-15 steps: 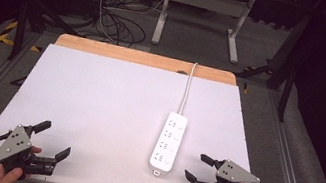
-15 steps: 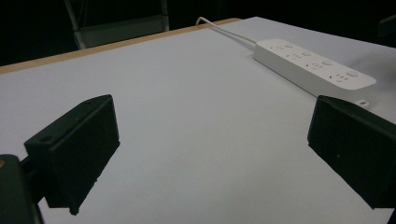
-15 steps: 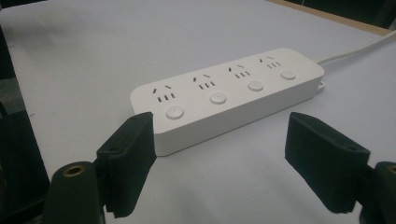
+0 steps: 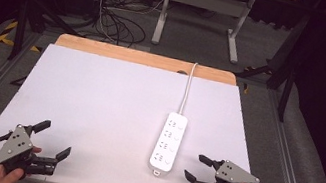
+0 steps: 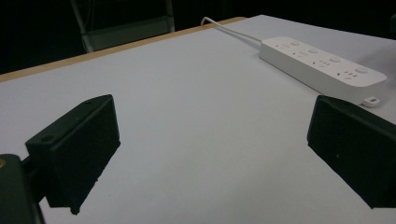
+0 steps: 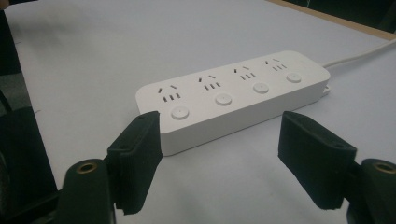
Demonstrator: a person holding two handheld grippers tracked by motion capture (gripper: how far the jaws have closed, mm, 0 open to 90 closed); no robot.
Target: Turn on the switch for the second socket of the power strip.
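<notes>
Lying on the white table point(image 4: 112, 108) right of centre, the power strip point(image 4: 168, 143) runs lengthwise away from the person, its cord trailing to the far edge. Near its close end sits the right gripper point(image 4: 192, 167), jaws spread wide and empty, just beside the strip. Well apart at the near left corner, the left gripper point(image 4: 55, 138) also stands wide, holding nothing.

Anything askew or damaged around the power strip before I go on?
Nothing stands out. The power strip lies flat on the white table, casing looking intact, its cord running off the far edge. Both the left gripper and right gripper are open, holding nothing.
</notes>
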